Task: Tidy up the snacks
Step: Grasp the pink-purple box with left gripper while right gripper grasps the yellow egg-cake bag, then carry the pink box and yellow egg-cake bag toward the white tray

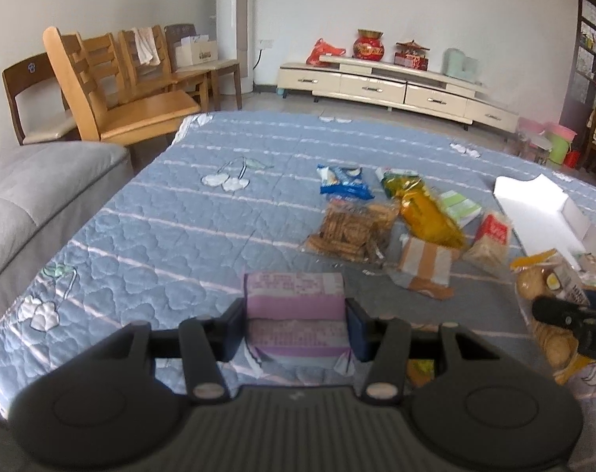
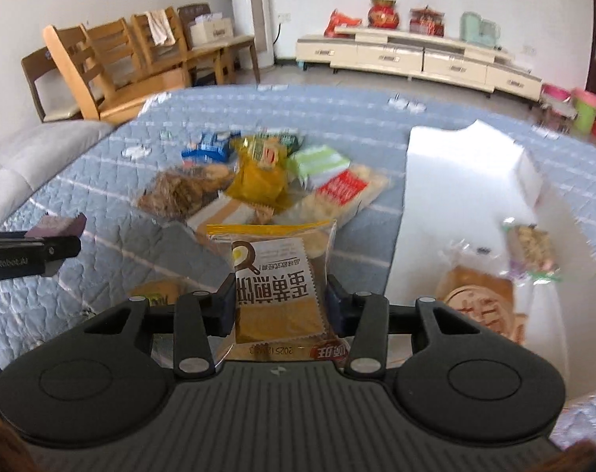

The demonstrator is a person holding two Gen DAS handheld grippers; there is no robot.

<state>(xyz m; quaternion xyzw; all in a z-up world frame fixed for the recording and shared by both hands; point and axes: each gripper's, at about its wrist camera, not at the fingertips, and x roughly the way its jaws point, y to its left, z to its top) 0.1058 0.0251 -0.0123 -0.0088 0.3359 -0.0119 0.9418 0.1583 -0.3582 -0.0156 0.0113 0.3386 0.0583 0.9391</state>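
Black ribbed plastic of the left gripper (image 1: 296, 324) is filling the near edge, its jaws narrowed and pressing on both sides of a soft purple packet (image 1: 295, 306), which is hanging clear of the quilted blue blanket (image 1: 148, 244). To the left, the blanket is lying bare and open as far as the grey sofa (image 1: 34, 192) and wooden chairs (image 1: 113, 90). Farther right, crinkly snack bags (image 1: 392, 220) are crowding together near a white box (image 1: 534, 204) with upright walls. In the right wrist view, the right gripper (image 2: 281, 305) is pinching a clear biscuit packet (image 2: 278, 275) with a yellow top strip, beside the box's smooth white floor, where other packets (image 2: 530, 251) are already lying.
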